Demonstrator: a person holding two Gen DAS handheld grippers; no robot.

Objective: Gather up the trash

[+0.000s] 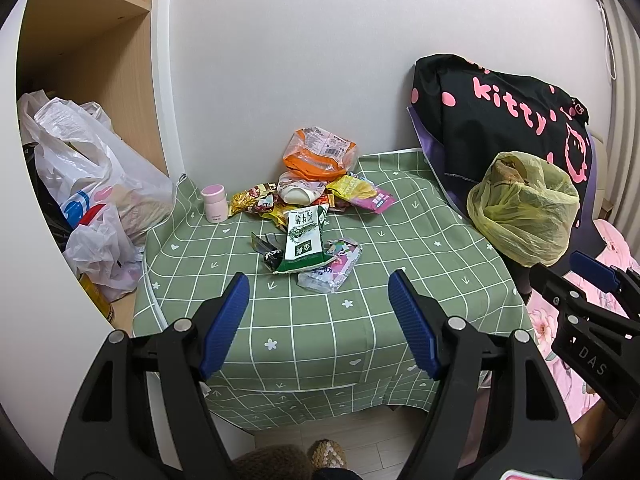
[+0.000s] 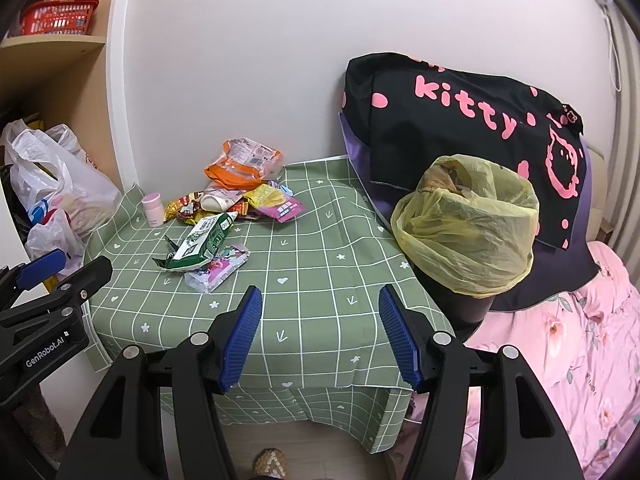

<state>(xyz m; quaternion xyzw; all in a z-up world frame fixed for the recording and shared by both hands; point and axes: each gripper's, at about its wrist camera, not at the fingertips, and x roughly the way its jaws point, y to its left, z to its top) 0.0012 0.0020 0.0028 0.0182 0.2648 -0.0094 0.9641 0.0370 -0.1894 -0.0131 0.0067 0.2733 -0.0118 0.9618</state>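
Ahead of both grippers, on the green checked tablecloth (image 1: pixel 400 264), the wrappers lie heaped toward the far left by the wall, the green milk carton (image 1: pixel 303 240) nearest, its long axis running roughly away from the tongs. Left gripper (image 1: pixel 318 322) and right gripper (image 2: pixel 320 334) both gape empty. The left looks nearer the carton, while the yellow trash bag (image 2: pixel 468 224) sits just right of the table.

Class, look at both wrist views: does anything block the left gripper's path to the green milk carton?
Nothing visible does. The left gripper hangs open over bare tablecloth, and the green milk carton lies ahead with only cloth between; a pink wrapper lies beside it.
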